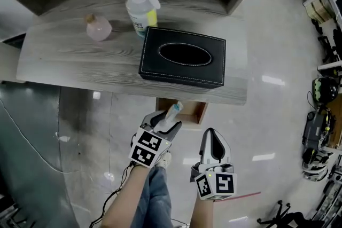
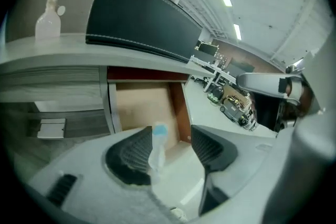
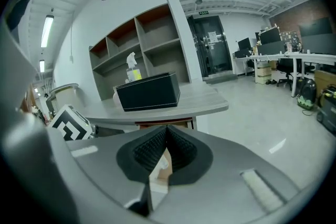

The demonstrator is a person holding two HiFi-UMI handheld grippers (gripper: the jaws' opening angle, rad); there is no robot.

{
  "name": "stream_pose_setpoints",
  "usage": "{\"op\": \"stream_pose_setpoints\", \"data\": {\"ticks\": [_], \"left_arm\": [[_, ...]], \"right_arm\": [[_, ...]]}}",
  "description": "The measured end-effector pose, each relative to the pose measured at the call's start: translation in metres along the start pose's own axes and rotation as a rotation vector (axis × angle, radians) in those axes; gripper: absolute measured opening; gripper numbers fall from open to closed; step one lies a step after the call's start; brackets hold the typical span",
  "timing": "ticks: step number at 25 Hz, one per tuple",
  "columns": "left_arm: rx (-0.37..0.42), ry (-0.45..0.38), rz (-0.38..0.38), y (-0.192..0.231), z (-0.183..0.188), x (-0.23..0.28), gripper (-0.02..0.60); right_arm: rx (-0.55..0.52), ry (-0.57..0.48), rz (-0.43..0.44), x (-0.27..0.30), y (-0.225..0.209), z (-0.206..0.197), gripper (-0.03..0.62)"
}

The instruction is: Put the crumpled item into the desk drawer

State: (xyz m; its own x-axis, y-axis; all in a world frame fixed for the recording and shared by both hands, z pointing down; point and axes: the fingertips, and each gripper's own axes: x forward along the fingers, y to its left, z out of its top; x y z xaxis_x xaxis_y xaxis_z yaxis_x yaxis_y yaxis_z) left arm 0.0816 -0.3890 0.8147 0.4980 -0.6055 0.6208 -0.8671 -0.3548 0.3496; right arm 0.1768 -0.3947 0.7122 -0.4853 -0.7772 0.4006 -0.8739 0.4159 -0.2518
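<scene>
Crumpled item [image 2: 156,147] is seen between the spread jaws of the left claw [image 2: 170,139], leaning on one pad, not pinched. It is placed right at the open drawer [image 2: 142,107] under the bench [image 1: 69,61], likely to be dropped in. The right claw [image 3: 167,140] is pressed together, empty.

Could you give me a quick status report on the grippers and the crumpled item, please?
Left gripper open, right gripper shut, empty. Crumpled item loose between left jaws, at the open drawer. Nothing blocking.
</scene>
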Motion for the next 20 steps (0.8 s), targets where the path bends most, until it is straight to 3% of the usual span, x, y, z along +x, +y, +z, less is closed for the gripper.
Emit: {"op": "stream_pose_setpoints", "data": {"ticks": [6,16,20], "left_arm": [[0.031,-0.121,0.023,-0.009,0.049,-0.057,0.153],[0.206,-0.502,0.114,-0.048,0.248,-0.211,0.069],[0.286,-0.648,0.139,-0.070,0.306,-0.270,0.054]], "right_arm": [[-0.023,-0.070,0.009,-0.009,0.006,0.053,0.014],[-0.114,-0.287,0.049,-0.050,0.041,0.232,0.013],[-0.138,-0.385,0.060,-0.073,0.058,0.292,0.013]]}}
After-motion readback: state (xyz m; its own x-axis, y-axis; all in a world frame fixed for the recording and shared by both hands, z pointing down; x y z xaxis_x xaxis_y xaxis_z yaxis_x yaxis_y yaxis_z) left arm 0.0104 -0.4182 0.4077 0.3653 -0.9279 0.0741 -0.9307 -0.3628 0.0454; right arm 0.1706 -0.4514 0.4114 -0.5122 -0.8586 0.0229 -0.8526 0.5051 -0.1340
